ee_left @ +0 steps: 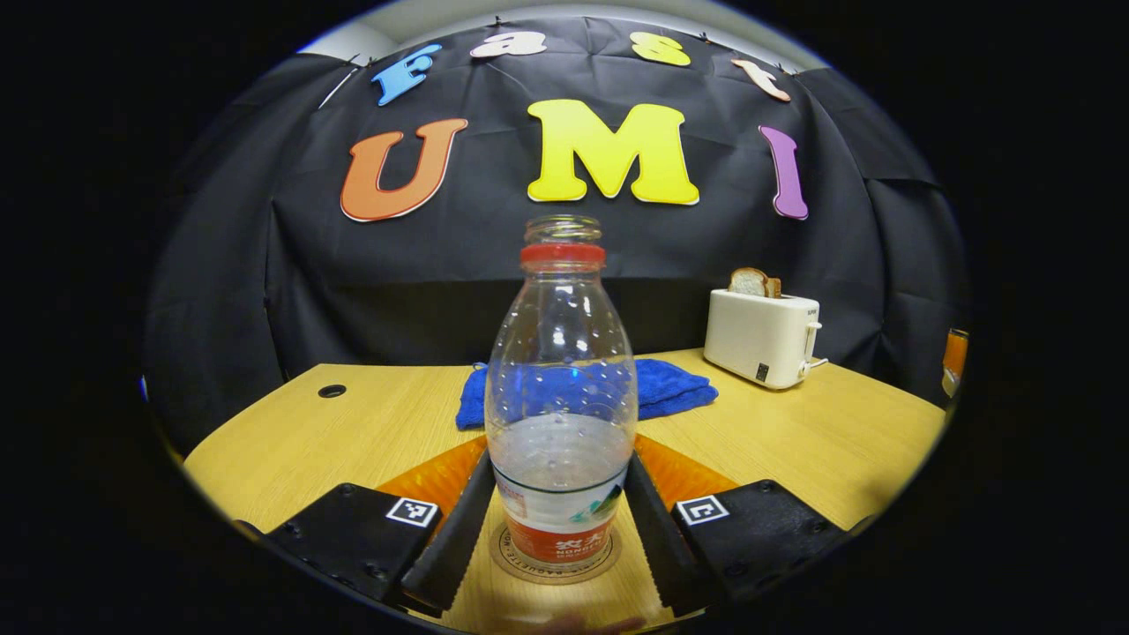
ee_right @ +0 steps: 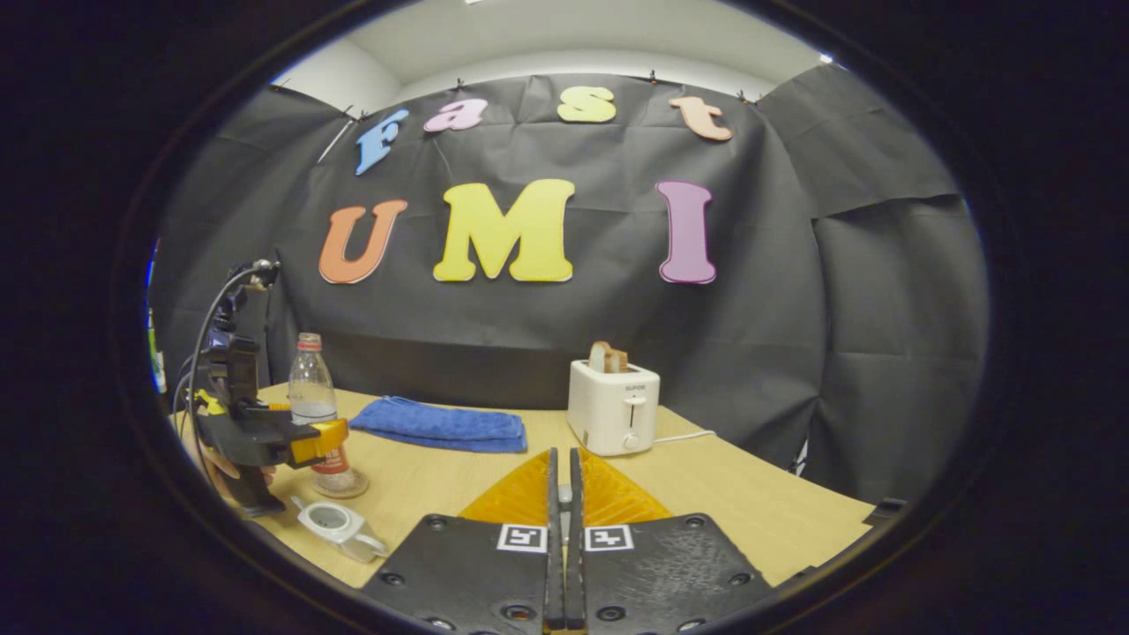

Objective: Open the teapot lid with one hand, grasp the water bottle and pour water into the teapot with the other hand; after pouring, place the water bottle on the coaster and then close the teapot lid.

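The clear plastic bottle [ee_left: 561,397] stands upright on a round coaster [ee_left: 554,557] between the left gripper's [ee_left: 557,520] spread fingers; the right gripper's [ee_right: 562,494] fingers are closed on nothing.

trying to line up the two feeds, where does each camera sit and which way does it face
Left gripper view: rides the left gripper, facing the clear plastic water bottle on its round coaster; own fingers flank it.
Right gripper view: rides the right gripper, facing the wooden table; own fingers together.
Shared: bottle, blue folded towel, white toaster; the right gripper view also shows the left gripper.
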